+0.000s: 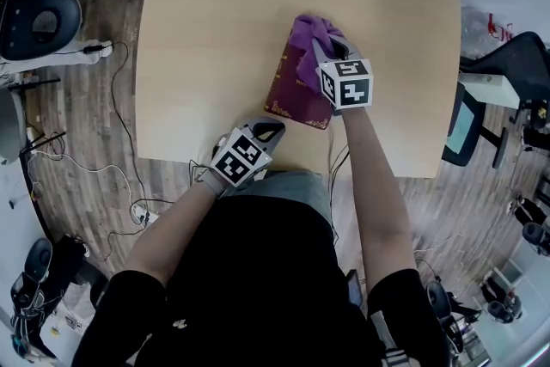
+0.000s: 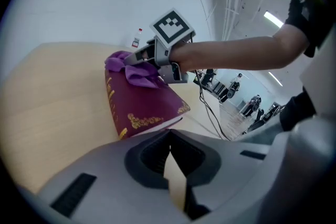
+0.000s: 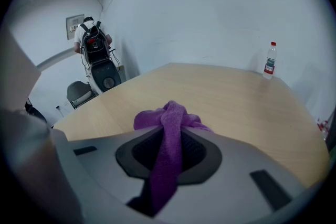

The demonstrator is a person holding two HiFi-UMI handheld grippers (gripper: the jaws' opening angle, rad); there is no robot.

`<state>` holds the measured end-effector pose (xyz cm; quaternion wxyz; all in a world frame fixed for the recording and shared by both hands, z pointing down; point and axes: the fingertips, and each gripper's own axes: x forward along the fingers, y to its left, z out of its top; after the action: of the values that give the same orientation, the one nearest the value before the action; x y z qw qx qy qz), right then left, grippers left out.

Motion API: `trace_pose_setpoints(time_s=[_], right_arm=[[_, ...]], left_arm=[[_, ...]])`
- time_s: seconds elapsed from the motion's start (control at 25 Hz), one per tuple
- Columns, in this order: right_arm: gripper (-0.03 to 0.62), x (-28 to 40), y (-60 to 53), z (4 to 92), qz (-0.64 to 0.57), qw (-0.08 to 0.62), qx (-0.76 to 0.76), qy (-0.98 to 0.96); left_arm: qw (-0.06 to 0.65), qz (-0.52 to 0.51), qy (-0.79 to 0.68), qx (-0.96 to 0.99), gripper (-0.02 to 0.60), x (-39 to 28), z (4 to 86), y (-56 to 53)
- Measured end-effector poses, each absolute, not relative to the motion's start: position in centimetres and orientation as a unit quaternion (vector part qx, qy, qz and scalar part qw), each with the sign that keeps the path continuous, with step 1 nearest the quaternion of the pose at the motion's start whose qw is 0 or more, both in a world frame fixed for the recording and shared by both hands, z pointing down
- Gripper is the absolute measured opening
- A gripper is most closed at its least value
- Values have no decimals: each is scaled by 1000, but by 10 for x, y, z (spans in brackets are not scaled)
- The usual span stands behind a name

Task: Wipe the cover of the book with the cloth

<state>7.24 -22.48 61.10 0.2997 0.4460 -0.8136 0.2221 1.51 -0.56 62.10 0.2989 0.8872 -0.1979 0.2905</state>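
right claw (image 3: 168, 136): nearest the lens; pinched on a purple fuzzy cloth (image 3: 157, 119), one fold running back between the jaws, the rest bunched ahead of the tips.
cloth position: pressed on the far half of the cover, bunch lying over the book's far edge (head view).
book: maroon hardback book with gold ornament (image 1: 292, 94), flat and closed, gold-lettered spine to the person's left.
book position: near the front edge of the tabletop, right of centre.
cloth handling (judged): light, limp, grippy nap; folds under pressure, so hold it by a thick gather as now and drag it flat, not by a loose corner.
book handling (judged): stiff board, smooth cover, some weight; likely to slide or turn on the smooth top under a sideways stroke. Steady it at the near corner or the spine edge.
left claw (image 2: 170, 139): jaws pressed together, nothing between; at the tabletop's near edge just short of the book's near corner. Contact not resolvable.
tabletop: pale wooden tabletop (image 1: 215, 30), otherwise bare around the book.
far edge: small clear plastic bottle with a red label (image 3: 270, 60), well apart from the work.
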Motion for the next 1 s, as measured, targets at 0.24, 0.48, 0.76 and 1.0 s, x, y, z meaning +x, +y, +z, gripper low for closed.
trace_pose_setpoints(time_s=[0.24, 0.48, 0.76, 1.0], right_arm=[[78, 74, -224, 612, 222, 299, 441, -817], [78, 71, -218, 612, 221, 305, 423, -824], [78, 56, -196, 612, 236, 306, 383, -839], [78, 38, -163, 612, 242, 302, 356, -850]], left_arm=[[338, 301, -225, 863, 20, 8, 650, -9], [365, 295, -238, 850, 20, 0, 657, -19], [349, 309, -254, 848, 18, 1, 660, -20], [389, 288, -280, 829, 18, -7, 662, -30]])
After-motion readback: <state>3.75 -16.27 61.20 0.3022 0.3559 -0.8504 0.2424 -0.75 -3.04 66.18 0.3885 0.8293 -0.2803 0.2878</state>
